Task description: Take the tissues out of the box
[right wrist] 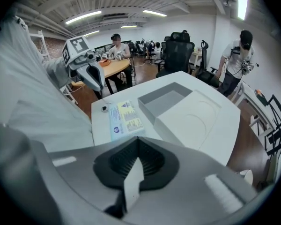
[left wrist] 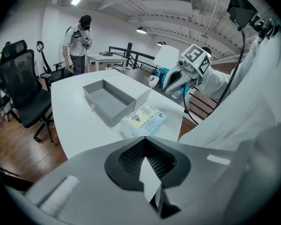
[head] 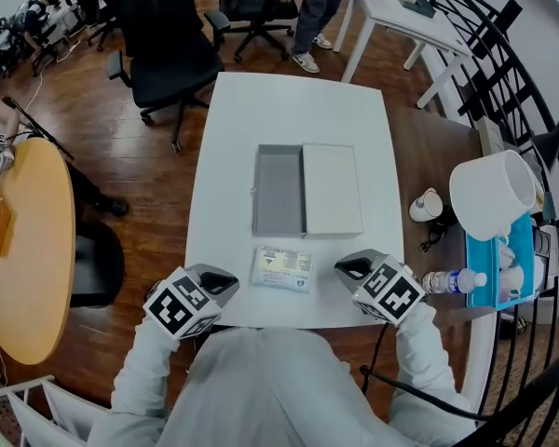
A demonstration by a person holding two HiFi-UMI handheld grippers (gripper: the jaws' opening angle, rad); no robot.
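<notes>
Tissues [head: 281, 268] lie on the desk [head: 289, 110] just beside the open, empty box [head: 279, 192] in the head view; removal looks done. Left gripper view: fingers of the left gripper [left wrist: 145, 138] together, empty. Right gripper view: the right gripper [right wrist: 137, 139] likewise.

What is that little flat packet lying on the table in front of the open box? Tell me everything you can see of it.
The packet is a flat, soft-looking rectangle in shiny wrap, pale blue with a yellow and white label panel; its print is too small to read. It looks sealed. It lies flat on the white table, label up, between the grey box and the table's near edge, with a gap between it and the box. It sits between the left gripper and the right gripper; neither touches it.
</notes>
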